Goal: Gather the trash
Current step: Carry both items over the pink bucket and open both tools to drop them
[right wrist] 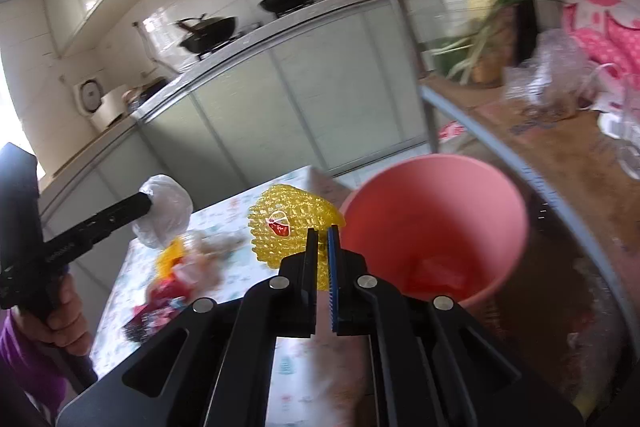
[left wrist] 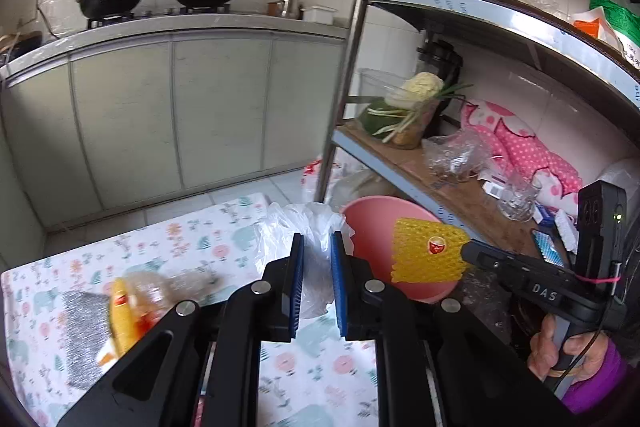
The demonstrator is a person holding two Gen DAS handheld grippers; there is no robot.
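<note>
Kitchen desk below us: left tongs pinch a crumpled clear plastic bag; right tongs clamp yellow foam fruit netting beside the pink bin.

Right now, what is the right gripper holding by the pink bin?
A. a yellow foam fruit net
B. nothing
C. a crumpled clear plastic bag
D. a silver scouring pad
A: the right gripper's jaws are shut on the yellow foam fruit net beside the pink bin, while the clear plastic bag sits in the left gripper.
</note>
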